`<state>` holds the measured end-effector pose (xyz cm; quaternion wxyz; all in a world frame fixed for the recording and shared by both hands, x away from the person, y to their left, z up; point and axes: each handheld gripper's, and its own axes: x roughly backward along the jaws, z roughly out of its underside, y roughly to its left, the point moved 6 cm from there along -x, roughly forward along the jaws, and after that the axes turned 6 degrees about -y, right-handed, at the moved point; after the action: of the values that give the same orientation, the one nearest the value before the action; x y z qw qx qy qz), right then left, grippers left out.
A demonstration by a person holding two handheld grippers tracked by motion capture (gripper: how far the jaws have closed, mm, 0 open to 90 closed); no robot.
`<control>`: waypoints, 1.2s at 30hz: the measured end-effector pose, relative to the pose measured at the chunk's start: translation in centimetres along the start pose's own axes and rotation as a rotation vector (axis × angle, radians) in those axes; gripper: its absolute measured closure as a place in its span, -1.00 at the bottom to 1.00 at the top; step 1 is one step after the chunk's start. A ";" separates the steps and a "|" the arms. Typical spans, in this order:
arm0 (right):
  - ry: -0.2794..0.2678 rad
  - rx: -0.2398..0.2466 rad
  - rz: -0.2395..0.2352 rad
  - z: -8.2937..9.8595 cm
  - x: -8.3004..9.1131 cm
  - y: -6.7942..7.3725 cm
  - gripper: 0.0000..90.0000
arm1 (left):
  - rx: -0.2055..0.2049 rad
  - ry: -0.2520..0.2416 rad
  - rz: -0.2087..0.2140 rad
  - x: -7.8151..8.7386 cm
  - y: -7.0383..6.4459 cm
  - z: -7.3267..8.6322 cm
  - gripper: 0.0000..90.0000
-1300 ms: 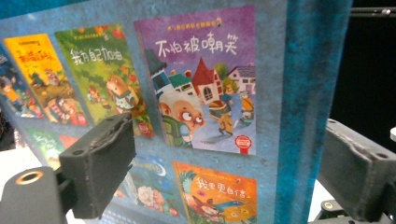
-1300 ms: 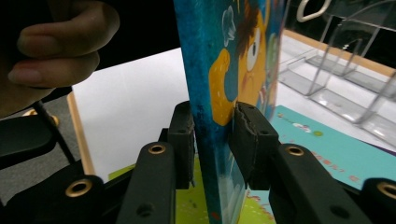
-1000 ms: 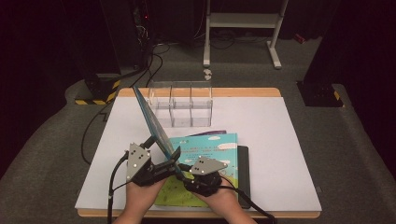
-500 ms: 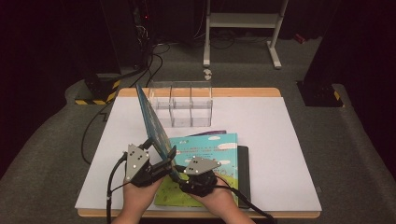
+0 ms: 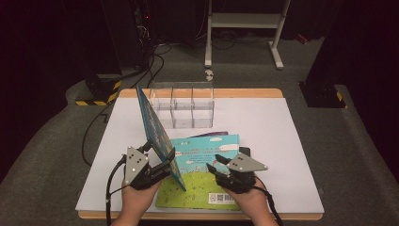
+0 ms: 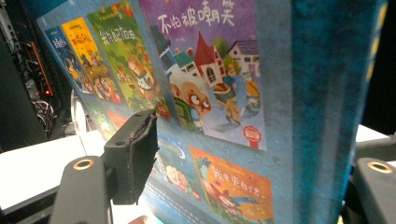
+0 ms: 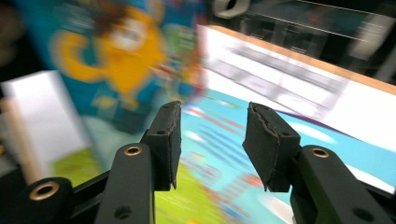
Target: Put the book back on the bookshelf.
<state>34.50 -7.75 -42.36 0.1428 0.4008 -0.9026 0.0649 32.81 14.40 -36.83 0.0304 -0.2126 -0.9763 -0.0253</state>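
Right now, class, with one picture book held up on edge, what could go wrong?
1. The left gripper pinches the upright book only near its lower edge; it might pivot or slip.
2. If it tips forward, it could strike the clear organiser.
3. The open right gripper hovers over the flat book, giving no support.

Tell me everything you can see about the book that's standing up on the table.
The upright book is a thin children's picture book with a blue, glossy-looking cover; its back, seen in the left gripper view, carries a grid of small cartoon covers with Chinese titles. It stands on edge, tilted, over the left side of a second book lying flat on the white table. The left gripper clamps its lower near corner. A clear divided box sits behind it, apart.
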 end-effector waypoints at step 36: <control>-0.019 -0.045 0.083 1.7 -1.2 -2.9 0.25 | -0.042 0.026 0.008 2.5 3.1 1.9 0.57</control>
<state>37.12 -9.23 -44.31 0.1403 0.3603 -0.9210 0.0467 31.74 18.40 -38.47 0.0389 -0.2168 -0.9742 -0.0485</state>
